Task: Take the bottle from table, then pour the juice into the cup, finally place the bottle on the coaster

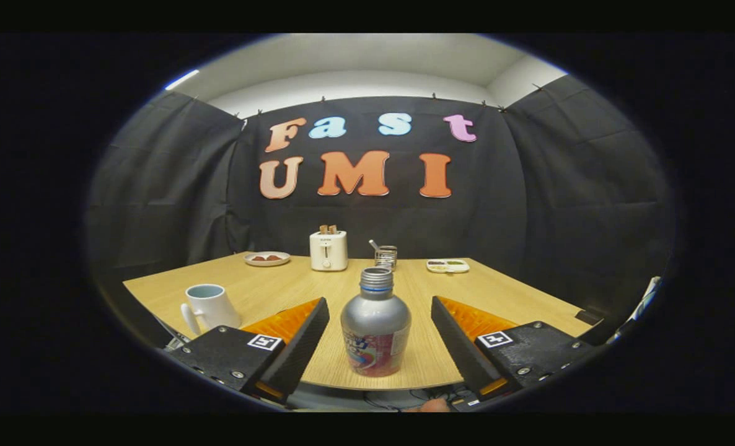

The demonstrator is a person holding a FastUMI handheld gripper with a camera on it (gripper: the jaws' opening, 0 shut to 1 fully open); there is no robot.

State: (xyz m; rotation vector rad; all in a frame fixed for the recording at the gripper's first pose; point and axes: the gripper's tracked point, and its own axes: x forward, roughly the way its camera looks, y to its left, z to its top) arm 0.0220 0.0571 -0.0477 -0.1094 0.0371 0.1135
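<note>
my gripper [377,337] is wide open, the silver bottle [375,331] upright between the fingers near the table's [497,297] front edge, apparently untouched. i should close evenly on its body, below the shoulder, keeping it vertical; the cup [209,306] waits left.

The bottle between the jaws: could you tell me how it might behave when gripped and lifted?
The bottle looks like rigid metal, so probably stiff, though its smooth round body may slip. Its cap is off, so tilting could spill. The gripper is open, jaws clear of it.
</note>
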